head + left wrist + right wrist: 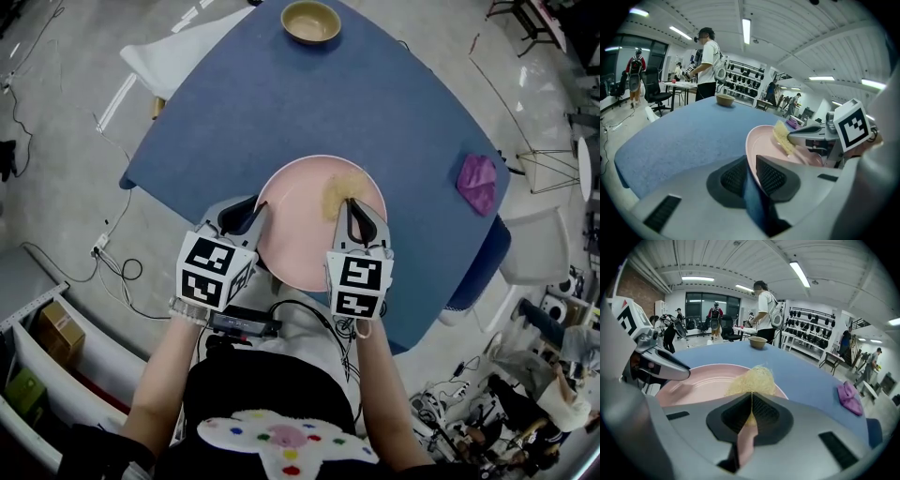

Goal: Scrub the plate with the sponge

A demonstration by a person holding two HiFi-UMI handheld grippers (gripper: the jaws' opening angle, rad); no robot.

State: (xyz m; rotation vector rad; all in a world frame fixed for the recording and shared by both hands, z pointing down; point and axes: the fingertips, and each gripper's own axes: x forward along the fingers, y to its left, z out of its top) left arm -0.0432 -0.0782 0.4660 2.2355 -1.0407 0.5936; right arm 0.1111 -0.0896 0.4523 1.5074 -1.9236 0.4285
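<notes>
A pink plate point(305, 234) lies on the blue table point(281, 103) near its front edge. My left gripper point(255, 214) is shut on the plate's left rim; in the left gripper view the rim point(751, 154) runs between the jaws. My right gripper point(351, 208) is shut on a yellow sponge point(341, 189) that rests on the plate's upper right part. In the right gripper view the sponge point(752, 379) sticks out past the closed jaws onto the pink plate point(698, 385). The left gripper view shows the sponge point(782, 137) held by the right gripper.
A tan bowl point(310, 21) stands at the table's far edge. A purple cloth point(476, 182) lies at the right side of the table. People and chairs stand in the room beyond the table. Cables and boxes lie on the floor at the left.
</notes>
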